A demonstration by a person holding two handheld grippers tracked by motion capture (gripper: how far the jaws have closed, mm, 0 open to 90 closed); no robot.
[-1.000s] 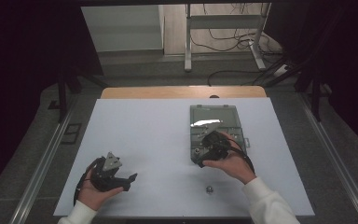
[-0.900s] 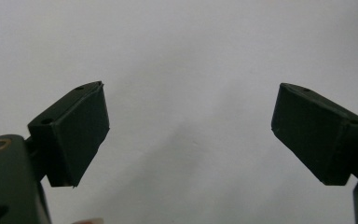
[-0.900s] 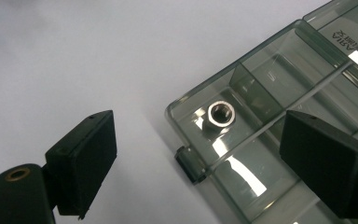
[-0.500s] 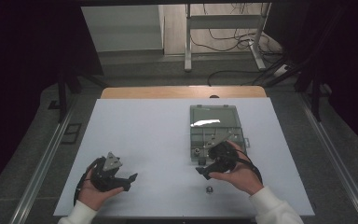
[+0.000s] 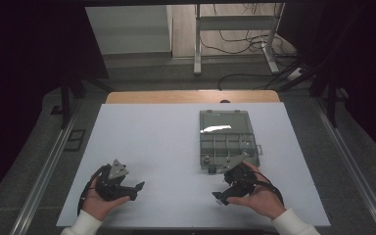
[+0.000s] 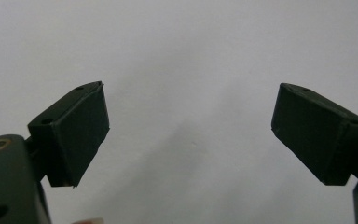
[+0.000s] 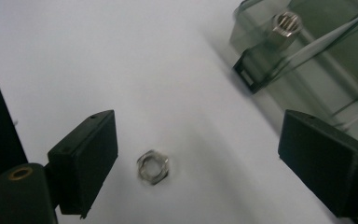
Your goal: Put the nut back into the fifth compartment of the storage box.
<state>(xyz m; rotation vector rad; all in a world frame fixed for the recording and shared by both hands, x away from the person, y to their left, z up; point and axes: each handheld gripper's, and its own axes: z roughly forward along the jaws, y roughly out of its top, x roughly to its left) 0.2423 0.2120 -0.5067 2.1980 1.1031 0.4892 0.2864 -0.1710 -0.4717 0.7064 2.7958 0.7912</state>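
White and matte, the tabletop (image 5: 166, 147) carries a clear plastic compartment box (image 5: 227, 139) with a small ribbed metal sleeve (image 7: 285, 24) in its near corner cell. On the sheet, between the wide-spread jaws of the right gripper (image 7: 200, 158), lies a shiny hexagonal nut (image 7: 153, 166), touching neither blocky black pad. At the table's near left, the left gripper (image 6: 189, 135) gapes just as wide over bare white surface.
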